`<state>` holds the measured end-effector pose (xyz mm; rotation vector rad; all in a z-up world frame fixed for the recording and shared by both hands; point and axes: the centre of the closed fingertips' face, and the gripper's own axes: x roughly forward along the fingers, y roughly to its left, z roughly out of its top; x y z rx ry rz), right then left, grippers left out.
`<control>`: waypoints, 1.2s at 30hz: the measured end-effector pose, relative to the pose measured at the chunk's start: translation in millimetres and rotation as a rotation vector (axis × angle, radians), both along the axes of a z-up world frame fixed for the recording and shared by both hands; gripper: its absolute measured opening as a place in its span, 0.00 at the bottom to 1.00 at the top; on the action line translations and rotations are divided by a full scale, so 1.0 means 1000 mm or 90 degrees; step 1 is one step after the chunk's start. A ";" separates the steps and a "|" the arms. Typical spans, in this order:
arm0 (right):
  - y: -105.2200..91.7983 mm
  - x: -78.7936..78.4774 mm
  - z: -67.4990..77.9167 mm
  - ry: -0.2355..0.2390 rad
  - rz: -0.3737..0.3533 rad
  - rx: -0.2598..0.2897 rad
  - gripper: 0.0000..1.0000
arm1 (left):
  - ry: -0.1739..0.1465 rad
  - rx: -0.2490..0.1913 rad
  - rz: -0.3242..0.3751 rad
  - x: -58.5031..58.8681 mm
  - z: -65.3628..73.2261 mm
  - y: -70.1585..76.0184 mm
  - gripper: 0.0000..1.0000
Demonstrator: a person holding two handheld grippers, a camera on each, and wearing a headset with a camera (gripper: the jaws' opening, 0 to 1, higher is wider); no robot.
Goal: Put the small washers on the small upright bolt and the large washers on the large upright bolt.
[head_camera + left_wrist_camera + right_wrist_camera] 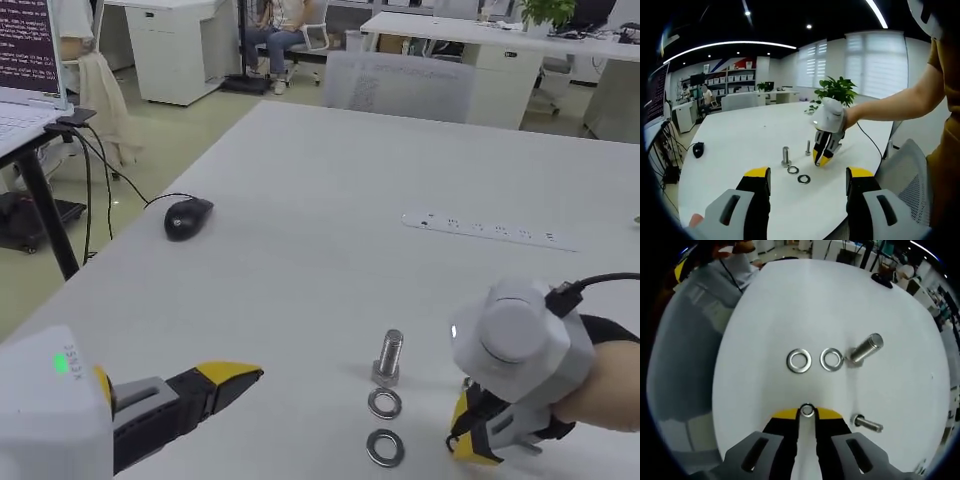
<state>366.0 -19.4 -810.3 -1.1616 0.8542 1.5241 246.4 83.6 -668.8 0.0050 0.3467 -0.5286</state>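
- Your right gripper (pixel 807 418) pinches a small washer (pixel 807 410), right of the small bolt (pixel 867 424).
- Your left gripper (pixel 809 174) is spread, near left.
- Two large washers (pixel 384 403) lie just near of the large bolt (pixel 388 357).

Left gripper (pixel 250 376) and right gripper (pixel 468 440): grey shells, black jaws, yellow tips. A black cable (pixel 600 280) leaves the right; the sleeve (pixel 940 55) is mustard.

A small washer (pixel 807 410) sits half-hidden between the yellow tips of the right gripper (pixel 807 416), while the left gripper (pixel 232 380) is cut off by the head view's lower-left corner.
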 end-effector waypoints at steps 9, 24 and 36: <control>-0.017 0.021 0.018 -0.019 -0.034 0.008 0.13 | 0.001 0.001 -0.007 0.002 -0.001 -0.002 0.60; -0.023 0.056 0.044 -0.058 -0.068 0.025 0.13 | -0.001 0.001 -0.015 0.006 0.001 -0.004 0.60; -0.013 0.065 0.055 -0.073 -0.056 0.029 0.13 | -0.001 0.003 -0.018 0.007 0.003 -0.005 0.60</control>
